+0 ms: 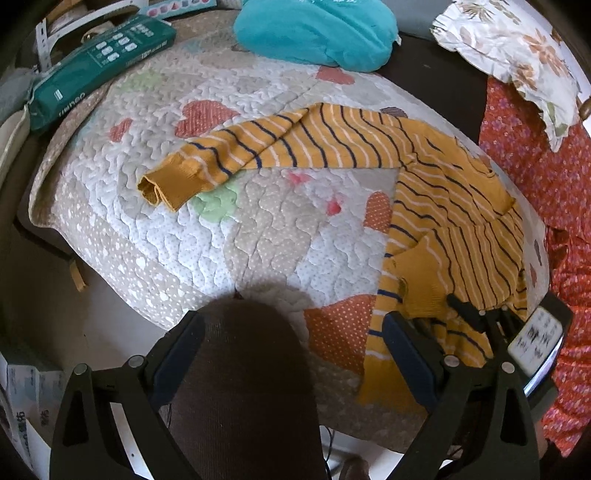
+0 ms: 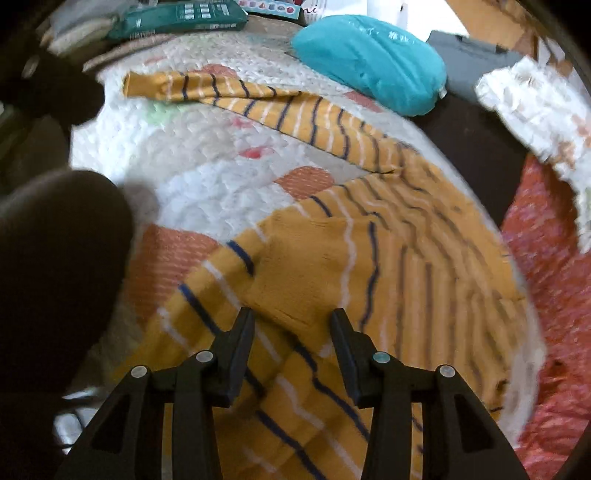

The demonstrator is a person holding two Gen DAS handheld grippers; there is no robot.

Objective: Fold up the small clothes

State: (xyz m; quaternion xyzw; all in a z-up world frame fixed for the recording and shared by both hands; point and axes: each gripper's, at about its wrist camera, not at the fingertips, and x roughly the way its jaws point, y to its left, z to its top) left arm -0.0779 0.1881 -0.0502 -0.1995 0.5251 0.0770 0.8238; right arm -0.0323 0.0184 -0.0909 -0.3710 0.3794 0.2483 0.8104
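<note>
On the quilted heart-patterned mat [image 1: 155, 122], near its right edge: mid-fold of mustard striped knit sweater [image 2: 369, 236], right gripper [image 2: 291, 321] open and empty above folded sleeve, left gripper [image 1: 291, 325] open; next, far sleeve to grasp.

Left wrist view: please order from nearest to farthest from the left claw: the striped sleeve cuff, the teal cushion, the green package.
From the left claw:
1. striped sleeve cuff, mid-quilt, left.
2. green package, far left edge.
3. teal cushion, far edge, centre; close to the package.
</note>
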